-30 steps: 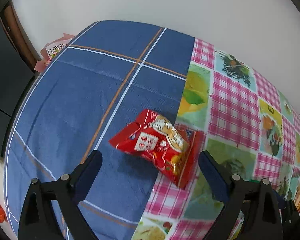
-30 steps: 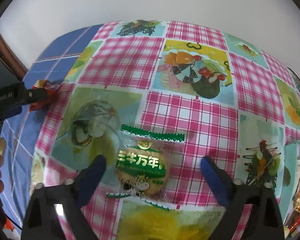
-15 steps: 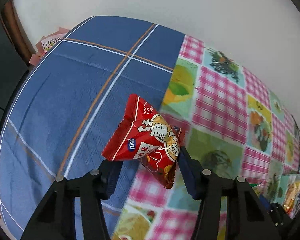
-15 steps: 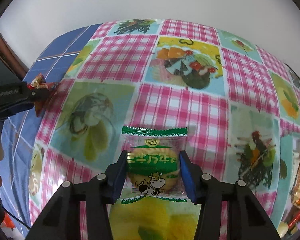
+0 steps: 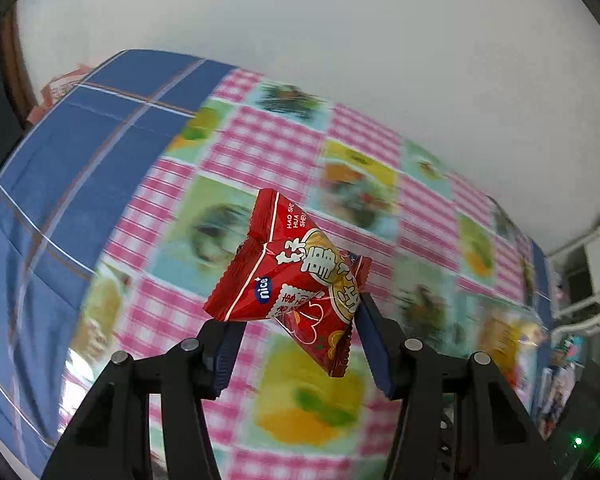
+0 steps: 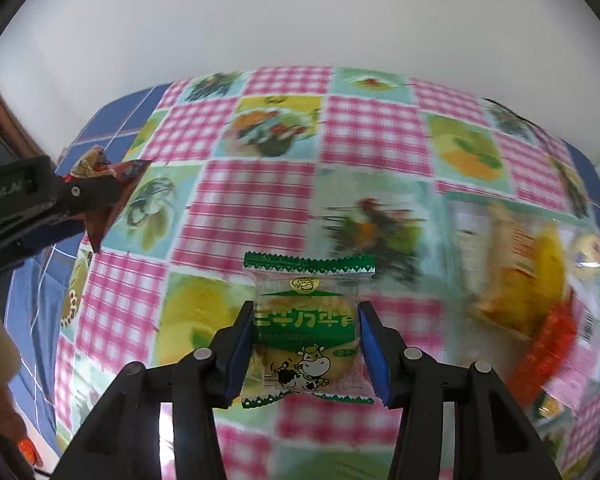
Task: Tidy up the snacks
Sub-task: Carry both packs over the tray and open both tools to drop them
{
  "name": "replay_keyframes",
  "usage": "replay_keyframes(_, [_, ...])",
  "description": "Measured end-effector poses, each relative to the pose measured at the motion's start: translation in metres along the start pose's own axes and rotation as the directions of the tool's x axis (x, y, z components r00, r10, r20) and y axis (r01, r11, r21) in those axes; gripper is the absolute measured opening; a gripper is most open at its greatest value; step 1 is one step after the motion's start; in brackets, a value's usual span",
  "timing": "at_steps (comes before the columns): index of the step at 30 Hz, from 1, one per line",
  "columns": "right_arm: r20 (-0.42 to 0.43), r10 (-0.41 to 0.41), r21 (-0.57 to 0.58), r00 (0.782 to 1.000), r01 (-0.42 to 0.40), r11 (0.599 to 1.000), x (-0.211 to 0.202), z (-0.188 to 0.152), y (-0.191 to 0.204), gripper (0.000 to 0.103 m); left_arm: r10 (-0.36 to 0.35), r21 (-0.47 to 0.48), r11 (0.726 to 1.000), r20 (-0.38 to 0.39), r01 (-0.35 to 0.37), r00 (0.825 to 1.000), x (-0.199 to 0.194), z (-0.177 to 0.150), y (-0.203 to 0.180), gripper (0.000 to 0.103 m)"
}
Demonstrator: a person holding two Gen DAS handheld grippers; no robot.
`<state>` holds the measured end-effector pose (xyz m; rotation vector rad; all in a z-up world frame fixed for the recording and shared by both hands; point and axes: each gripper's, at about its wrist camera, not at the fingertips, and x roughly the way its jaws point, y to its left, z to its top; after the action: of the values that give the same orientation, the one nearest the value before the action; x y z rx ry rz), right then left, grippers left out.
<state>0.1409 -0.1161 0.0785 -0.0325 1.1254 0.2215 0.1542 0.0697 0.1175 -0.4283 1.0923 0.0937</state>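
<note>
— What is the left gripper (image 5: 296,344) doing?

— It is clamping a red snack packet (image 5: 296,284) between its blue pads — glossy, crinkled foil with white lettering, hanging tilted in the air above the pink checked cloth (image 5: 260,148). Its own camera is also showing the blue plaid cloth (image 5: 60,152) off to the left, which the other view is barely catching.

— And from the right side?

— There the red packet is appearing only as a creased corner poking past the left gripper's black finger, at the far left edge. In the middle, the right gripper (image 6: 306,346) is squeezing a clear biscuit wrapper (image 6: 306,328) with green zigzag seals and a cartoon cow; a round pale biscuit is showing through. It is hanging clear of the cloth too.

— Anything further right?

— A blurred heap of yellow and red packets (image 6: 528,280) is lying on the cloth — too smeared to read.
</note>
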Motion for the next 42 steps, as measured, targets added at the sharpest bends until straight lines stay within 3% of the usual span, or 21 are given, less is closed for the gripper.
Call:
replay_keyframes(10, [0.043,-0.044,0.139,0.998,0.037,0.99,-0.045,-0.032,-0.105,0.052,-0.128,0.064,0.99,-0.016,0.129,0.992,0.0,-0.065,-0.114,0.057])
replay_keyframes(14, [0.041,-0.106,0.228,0.993,0.094,0.969,-0.051,-0.045,-0.162,0.052,-0.14,0.156,0.977,-0.054,0.147,0.989,0.014,-0.087,-0.164,0.057])
replay_keyframes(19, [0.042,-0.103,0.3,0.994,0.086,0.95,-0.049,-0.047,-0.211,0.052,-0.151,0.222,0.959,-0.127,0.177,0.98,0.039,-0.107,-0.205,0.057])
replay_keyframes(28, [0.043,-0.095,0.336,0.995,0.075,0.939,-0.033,-0.045,-0.247,0.054,-0.194,0.218,0.943,-0.253,0.251,0.948,0.07,-0.125,-0.222,0.058])
replay_keyframes(31, [0.058,-0.083,0.348,0.995,0.058,0.936,-0.035,-0.045,-0.25,0.059,-0.212,0.209,0.94,-0.264,0.271,0.941,0.068,-0.126,-0.223,0.062])
replay_keyframes(33, [0.071,-0.085,0.355,0.994,0.055,0.933,-0.039,-0.046,-0.251,0.068,-0.211,0.208,0.941,-0.258,0.267,0.943,0.064,-0.125,-0.222,0.069])
replay_keyframes(36, [0.091,-0.08,0.368,0.993,0.041,0.929,-0.049,-0.049,-0.25,0.069,-0.226,0.195,0.941,-0.247,0.277,0.942,0.053,-0.123,-0.215,0.07])
replay_keyframes(40, [0.091,-0.07,0.374,0.993,0.032,0.927,-0.06,-0.059,-0.242,0.072,-0.195,0.204,0.951,-0.184,0.232,0.963,0.033,-0.121,-0.201,0.086])
replay_keyframes(42, [0.085,-0.06,0.366,0.995,0.025,0.93,-0.063,-0.067,-0.234,0.082,-0.15,0.223,0.958,-0.156,0.183,0.976,0.024,-0.123,-0.193,0.087])
